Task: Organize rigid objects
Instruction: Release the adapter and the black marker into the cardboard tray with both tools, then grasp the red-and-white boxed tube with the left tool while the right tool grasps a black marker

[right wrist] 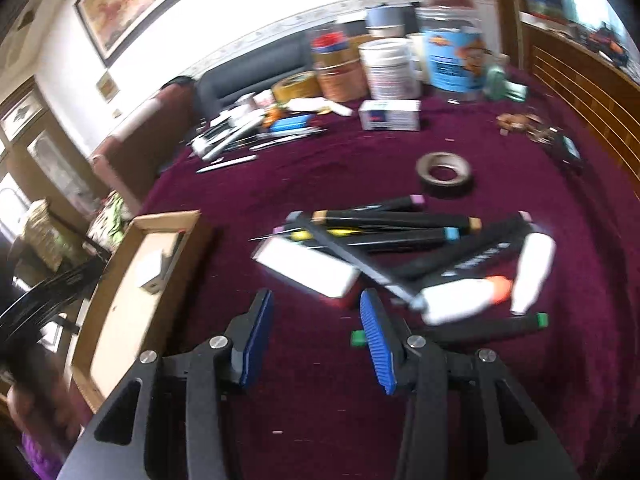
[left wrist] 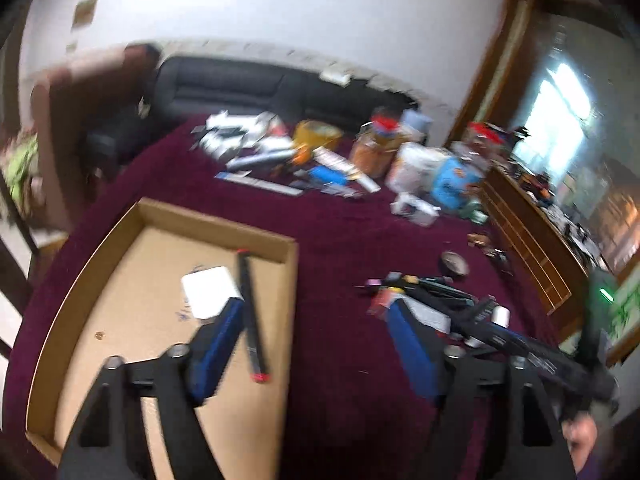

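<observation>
Markers (right wrist: 404, 224), black-bodied with coloured end caps, lie heaped on the maroon tablecloth (right wrist: 320, 168) just beyond the right gripper (right wrist: 318, 340), mixed with a flat white box (right wrist: 308, 266) and two white squeeze bottles (right wrist: 460, 300). That gripper hangs partly open with nothing between its blue pads (right wrist: 378, 344); a green-capped marker (right wrist: 480, 326) lies at its three o'clock, half hidden behind the right finger. The left gripper (left wrist: 316, 344) stands wide open and empty over the near right edge of the shallow cardboard tray (left wrist: 120, 240), which holds one red-capped marker (left wrist: 250, 312) and a white card or box (left wrist: 210, 296).

The step in hand looks like fetching the next piece from the heap. Best to take the green-capped marker first, since it lies loose at the edge: line the pads across its barrel, close at mid-length, and lift straight so the crossed markers at twelve o'clock stay put. A tape roll (right wrist: 444, 172) sits farther out at one o'clock, jars and tins (right wrist: 392, 68) beyond.
</observation>
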`<action>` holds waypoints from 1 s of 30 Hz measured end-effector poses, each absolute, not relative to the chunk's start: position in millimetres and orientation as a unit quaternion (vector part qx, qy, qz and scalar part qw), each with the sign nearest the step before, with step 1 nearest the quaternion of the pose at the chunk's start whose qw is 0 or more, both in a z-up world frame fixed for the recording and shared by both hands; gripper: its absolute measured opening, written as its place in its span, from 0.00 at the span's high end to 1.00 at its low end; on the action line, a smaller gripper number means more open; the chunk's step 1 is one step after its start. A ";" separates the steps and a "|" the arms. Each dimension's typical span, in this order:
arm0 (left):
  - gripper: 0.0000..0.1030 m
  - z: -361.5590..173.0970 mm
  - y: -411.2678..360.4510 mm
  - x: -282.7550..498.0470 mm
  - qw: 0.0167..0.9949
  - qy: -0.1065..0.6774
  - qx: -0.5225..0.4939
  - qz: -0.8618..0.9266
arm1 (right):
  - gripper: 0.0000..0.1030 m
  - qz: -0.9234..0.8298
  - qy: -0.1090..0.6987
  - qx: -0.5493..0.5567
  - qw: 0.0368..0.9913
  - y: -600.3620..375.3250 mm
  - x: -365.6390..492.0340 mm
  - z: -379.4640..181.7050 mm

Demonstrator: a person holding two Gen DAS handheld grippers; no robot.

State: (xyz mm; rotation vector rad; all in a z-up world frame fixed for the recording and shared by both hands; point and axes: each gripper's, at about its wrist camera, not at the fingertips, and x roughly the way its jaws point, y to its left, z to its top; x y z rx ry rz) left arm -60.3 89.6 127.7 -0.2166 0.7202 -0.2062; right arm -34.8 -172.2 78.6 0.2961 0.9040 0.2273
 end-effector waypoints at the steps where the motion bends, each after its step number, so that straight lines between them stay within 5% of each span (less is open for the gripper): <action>1: 0.15 128.8 80.9 -67.4 0.926 0.346 -0.099 -0.111 | 0.57 0.111 0.438 0.151 0.879 -176.1 -30.7 75.8; 12: 0.14 98.5 61.2 -71.6 0.901 0.403 -0.087 -0.136 | 0.57 0.169 0.479 0.193 0.839 -150.2 32.7 50.4; 17: 0.14 91.0 73.5 -61.2 0.889 0.426 -0.112 -0.127 | 0.57 0.329 0.513 0.227 0.759 -119.7 12.6 52.2; 30: 0.14 60.9 19.1 14.8 0.852 0.496 -0.150 -0.080 | 0.51 0.163 0.389 0.219 0.880 -206.0 -13.5 53.4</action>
